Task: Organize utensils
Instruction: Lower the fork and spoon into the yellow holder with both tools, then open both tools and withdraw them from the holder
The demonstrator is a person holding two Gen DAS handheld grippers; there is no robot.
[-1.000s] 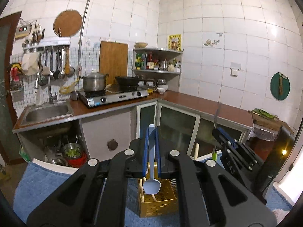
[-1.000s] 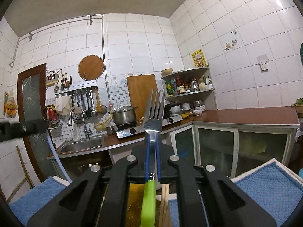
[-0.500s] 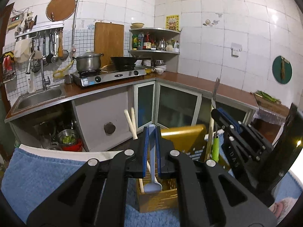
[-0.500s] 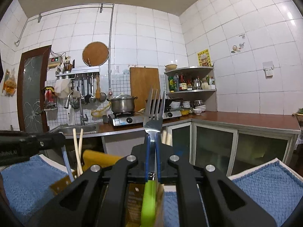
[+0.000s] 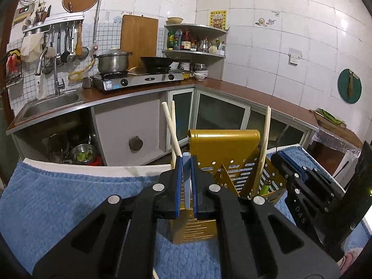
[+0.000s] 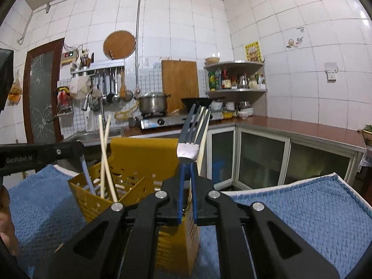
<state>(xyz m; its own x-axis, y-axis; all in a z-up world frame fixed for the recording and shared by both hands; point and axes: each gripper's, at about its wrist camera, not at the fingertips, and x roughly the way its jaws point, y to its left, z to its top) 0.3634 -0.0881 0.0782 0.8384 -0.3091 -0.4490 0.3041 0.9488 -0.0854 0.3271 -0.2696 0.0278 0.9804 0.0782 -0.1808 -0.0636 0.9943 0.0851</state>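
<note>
Two utensils held over the gold caddy, not yet released

Left wrist view: the left gripper (image 5: 185,181) is clamped on a pale spoon handle (image 5: 186,162) above the gold utensil holder (image 5: 224,144) on the blue towel (image 5: 69,193); chopsticks (image 5: 171,127) already stand inside. Right wrist view: the right gripper (image 6: 186,190) pinches a fork (image 6: 194,134), tines up, over another compartment; only here do the tines show. Both still need dropping in

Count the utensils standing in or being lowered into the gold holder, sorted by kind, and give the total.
Chopsticks: 3
Fork: 1
Spoon: 1
Total: 5 utensils at the gold holder
</note>
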